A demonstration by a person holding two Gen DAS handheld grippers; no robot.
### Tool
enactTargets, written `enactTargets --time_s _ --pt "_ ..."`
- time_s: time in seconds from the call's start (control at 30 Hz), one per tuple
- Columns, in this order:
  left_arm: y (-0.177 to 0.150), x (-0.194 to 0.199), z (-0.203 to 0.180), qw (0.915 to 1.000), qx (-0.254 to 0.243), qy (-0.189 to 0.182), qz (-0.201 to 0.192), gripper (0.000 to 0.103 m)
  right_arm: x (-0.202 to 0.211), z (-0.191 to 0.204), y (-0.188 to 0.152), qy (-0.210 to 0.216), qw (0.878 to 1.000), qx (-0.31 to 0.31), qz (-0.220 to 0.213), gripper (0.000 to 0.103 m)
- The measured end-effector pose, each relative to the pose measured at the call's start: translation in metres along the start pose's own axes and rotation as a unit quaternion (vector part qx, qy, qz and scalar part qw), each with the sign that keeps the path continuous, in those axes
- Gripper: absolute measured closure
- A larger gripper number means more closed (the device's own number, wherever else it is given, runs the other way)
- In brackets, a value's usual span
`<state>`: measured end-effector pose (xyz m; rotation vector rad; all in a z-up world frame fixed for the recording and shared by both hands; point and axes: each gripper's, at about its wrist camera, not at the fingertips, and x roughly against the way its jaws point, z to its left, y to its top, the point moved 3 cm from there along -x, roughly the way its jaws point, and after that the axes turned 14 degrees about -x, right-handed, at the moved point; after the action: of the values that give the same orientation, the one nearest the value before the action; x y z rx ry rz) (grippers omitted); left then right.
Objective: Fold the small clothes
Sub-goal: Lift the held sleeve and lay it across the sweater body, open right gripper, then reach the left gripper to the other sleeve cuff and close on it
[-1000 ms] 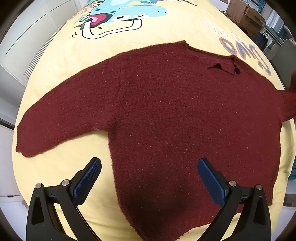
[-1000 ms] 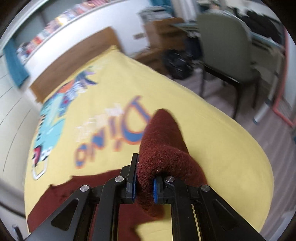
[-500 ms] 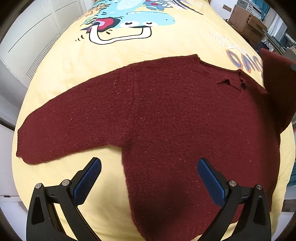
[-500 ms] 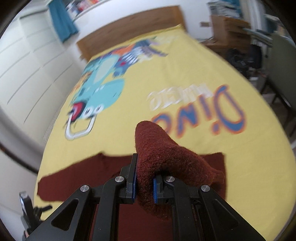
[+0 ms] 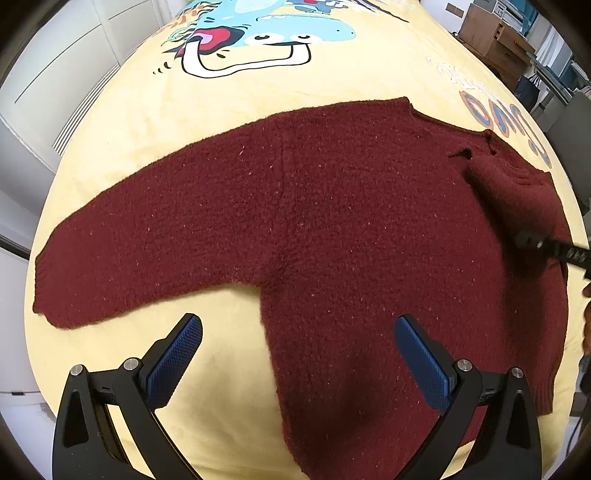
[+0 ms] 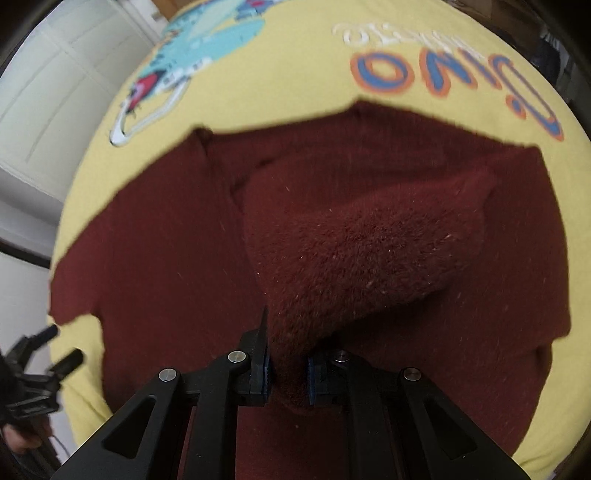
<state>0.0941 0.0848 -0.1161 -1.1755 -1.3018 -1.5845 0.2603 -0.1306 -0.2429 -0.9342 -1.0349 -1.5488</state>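
A dark red knitted sweater lies spread flat on a bed covered by a yellow bedspread printed with a cartoon dinosaur and orange-and-blue lettering. One sleeve stretches straight out from the sweater's body toward the edge of the bed nearest the white wall. The other sleeve is lifted and doubled back over the sweater's chest, its end pinched between the blue pads of the right tongs, which are closed on the knit. The left tongs hover above the sweater's lower body with jaws spread wide, gripping nothing; one pad sits over bare bedspread just below the outstretched sleeve, the other over the sweater's body. The neckline points toward the lettering. Wooden furniture stands beyond the bed.
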Motion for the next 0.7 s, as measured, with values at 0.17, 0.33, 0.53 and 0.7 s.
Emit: enactTargets --time_s 0.17,0.33,0.53,0.7 --pt "-0.003 0.0 0.0 1.0 0.003 -0.001 0.0 0.001 -0.016 -0.002 -0.01 -0.021 1.0 0.0 0.009 0.085" --pt "-0.005 0.003 -0.001 1.0 -0.004 0.007 0.002 0.001 -0.015 0.002 -0.01 -0.035 0.999 0.016 0.006 0.029" --pt "0.0 0.007 -0.01 0.9999 -0.011 0.008 -0.001 0.001 0.002 -0.015 -0.014 -0.073 0.997 0.036 0.0 0.022" --pt "0.009 0.014 -0.036 0.9982 -0.055 0.018 -0.015 0.001 0.016 -0.057 -0.024 -0.07 0.997 0.011 0.007 0.021"
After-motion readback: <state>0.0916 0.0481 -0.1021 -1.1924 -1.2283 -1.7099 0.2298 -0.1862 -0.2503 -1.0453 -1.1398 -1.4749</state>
